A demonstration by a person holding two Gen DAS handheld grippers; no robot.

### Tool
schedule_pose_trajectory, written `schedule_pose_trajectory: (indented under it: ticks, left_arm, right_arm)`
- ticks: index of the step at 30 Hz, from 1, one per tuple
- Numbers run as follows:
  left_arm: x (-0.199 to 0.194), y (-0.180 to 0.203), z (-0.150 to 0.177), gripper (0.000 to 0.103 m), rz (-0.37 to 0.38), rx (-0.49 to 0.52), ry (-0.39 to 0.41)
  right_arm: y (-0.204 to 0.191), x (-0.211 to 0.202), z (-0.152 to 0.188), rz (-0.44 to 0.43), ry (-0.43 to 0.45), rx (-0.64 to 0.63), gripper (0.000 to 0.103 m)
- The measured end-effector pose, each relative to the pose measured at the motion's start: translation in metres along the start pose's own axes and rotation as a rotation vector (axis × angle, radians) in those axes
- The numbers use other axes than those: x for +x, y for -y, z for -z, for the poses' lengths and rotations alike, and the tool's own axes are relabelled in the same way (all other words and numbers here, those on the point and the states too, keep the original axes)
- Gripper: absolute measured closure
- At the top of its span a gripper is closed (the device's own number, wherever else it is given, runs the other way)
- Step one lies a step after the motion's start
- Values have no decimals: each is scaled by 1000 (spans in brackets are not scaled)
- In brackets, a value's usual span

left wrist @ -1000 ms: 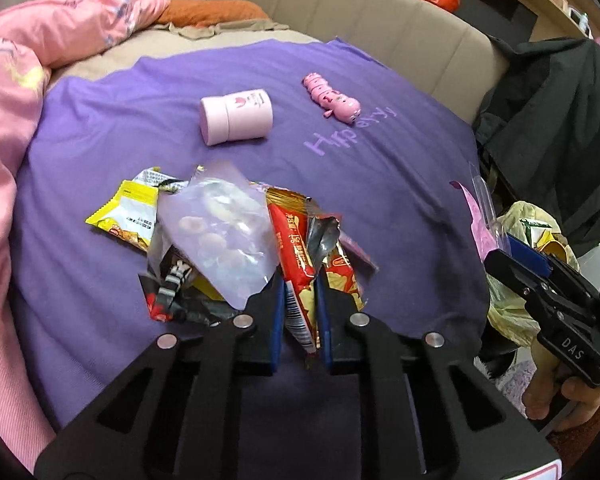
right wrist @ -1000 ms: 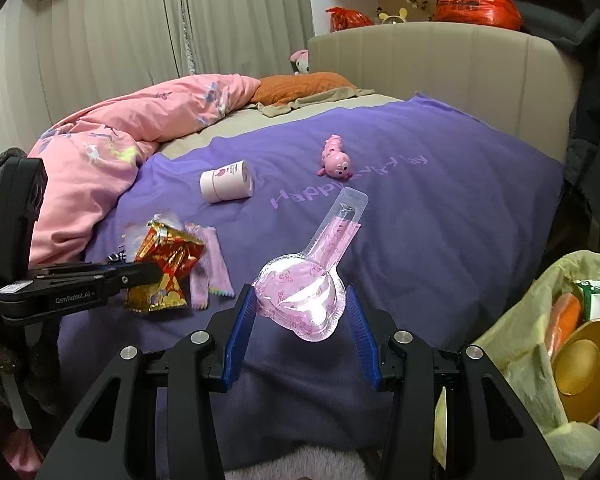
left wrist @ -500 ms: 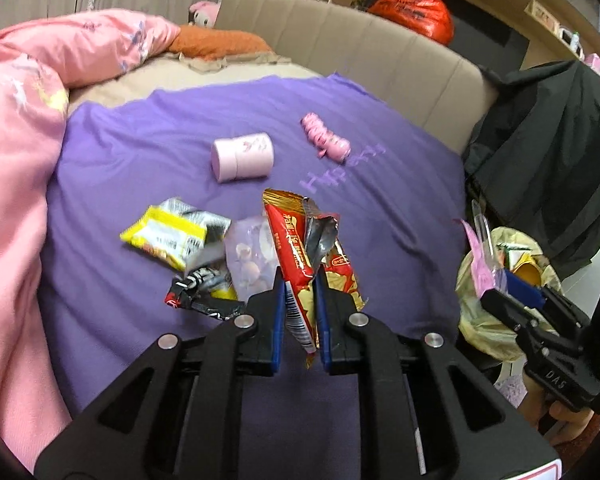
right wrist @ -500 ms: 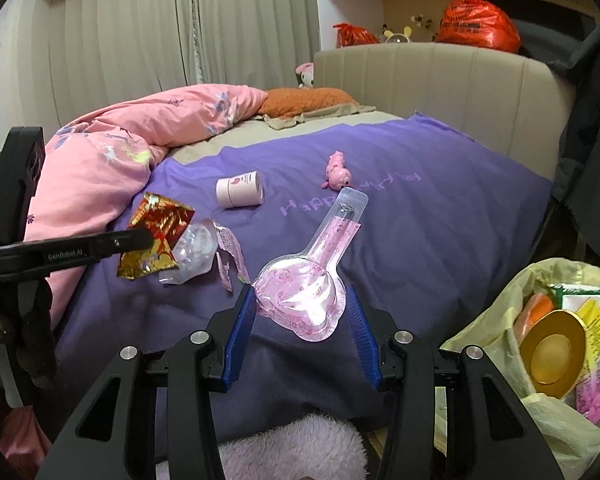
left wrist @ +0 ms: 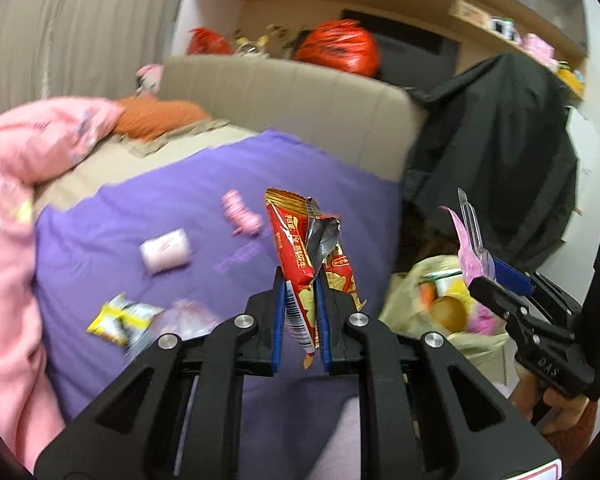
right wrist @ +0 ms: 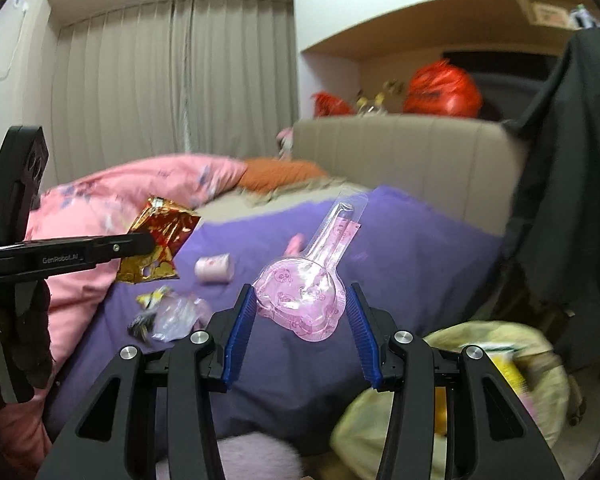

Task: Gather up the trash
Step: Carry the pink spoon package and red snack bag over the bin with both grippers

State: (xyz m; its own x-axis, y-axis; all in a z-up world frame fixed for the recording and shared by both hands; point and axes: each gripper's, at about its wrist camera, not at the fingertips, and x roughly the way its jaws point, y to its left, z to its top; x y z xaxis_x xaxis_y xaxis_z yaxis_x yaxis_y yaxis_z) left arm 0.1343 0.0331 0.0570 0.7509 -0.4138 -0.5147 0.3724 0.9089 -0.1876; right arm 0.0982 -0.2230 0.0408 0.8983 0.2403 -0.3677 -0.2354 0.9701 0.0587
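My left gripper [left wrist: 298, 280] is shut on a red and gold snack wrapper [left wrist: 294, 248], held upright above the purple bedspread [left wrist: 140, 208]. The right wrist view shows that wrapper [right wrist: 160, 240] at its left, in the left gripper [right wrist: 140, 242]. My right gripper [right wrist: 300, 312] is shut on a clear pink spoon-shaped blister pack [right wrist: 304, 292], lifted over the bed's edge. A pale yellow trash bag [right wrist: 500, 380] gapes at the lower right, and the trash bag [left wrist: 432, 304] holds several items. A yellow wrapper [left wrist: 120, 318] and a clear packet [right wrist: 176, 316] lie on the bed.
A pink cylinder [left wrist: 166, 250] and a pink plush toy [left wrist: 240, 214] lie on the bedspread. A pink duvet [left wrist: 12, 208] is heaped on the left. A beige headboard [left wrist: 300, 104] stands behind, and a dark coat [left wrist: 496, 152] hangs at the right.
Both grippers have risen and drawn back from the bed with their loads. The left one lifted its wrapper off the litter pile, leaving the yellow wrapper and clear packet on the bedspread.
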Motion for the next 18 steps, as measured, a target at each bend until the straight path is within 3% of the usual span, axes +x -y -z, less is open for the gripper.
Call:
schedule_pose_trajectory:
  ticks: [9,18]
  left_arm:
    - [14,100,-26,90,136,77,34]
    - [58,183,-5,90,185,229,-65]
  right_arm:
    - [89,-71,2,197,63,6,59]
    - [157,-105,40,267,67,119,59]
